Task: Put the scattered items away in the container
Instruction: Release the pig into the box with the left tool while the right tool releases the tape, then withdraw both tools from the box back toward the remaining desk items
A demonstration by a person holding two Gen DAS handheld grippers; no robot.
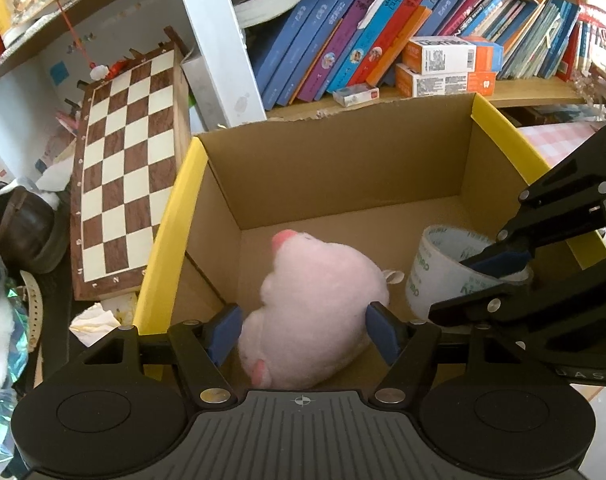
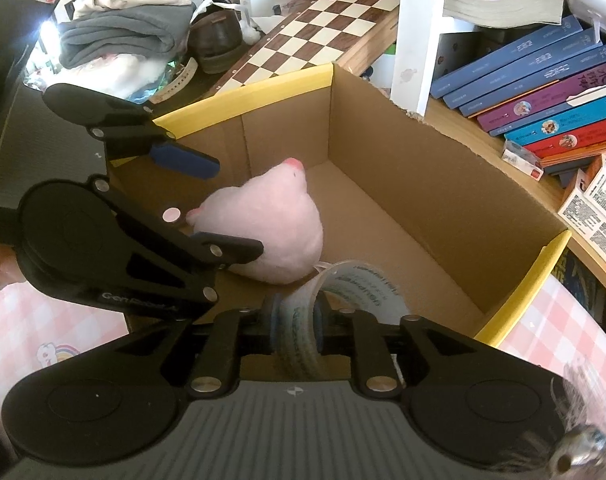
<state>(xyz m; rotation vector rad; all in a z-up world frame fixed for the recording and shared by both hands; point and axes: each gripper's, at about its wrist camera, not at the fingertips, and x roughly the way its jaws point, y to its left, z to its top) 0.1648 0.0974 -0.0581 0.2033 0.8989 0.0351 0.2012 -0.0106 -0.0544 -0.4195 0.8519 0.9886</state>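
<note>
An open cardboard box (image 1: pixel 343 168) with yellow-edged flaps is the container; it also shows in the right wrist view (image 2: pixel 415 184). A pink plush pig (image 1: pixel 315 304) lies on the box floor, seen too in the right wrist view (image 2: pixel 271 224). My left gripper (image 1: pixel 303 332) is open, its blue pads on either side of the pig without pressing it. My right gripper (image 2: pixel 297 316) is shut on the wall of a white tape roll (image 2: pixel 343 300) inside the box, right of the pig. In the left wrist view the tape roll (image 1: pixel 435 272) is pinched by the right gripper (image 1: pixel 499 276).
A chessboard (image 1: pixel 123 168) leans beside the box's left. A shelf of books (image 1: pixel 383 20) and small cartons (image 1: pixel 447 64) stands behind it. Folded clothes (image 2: pixel 119 32) and a dark shoe (image 2: pixel 215 40) lie at far left. A pink checked cloth (image 2: pixel 551 344) covers the table.
</note>
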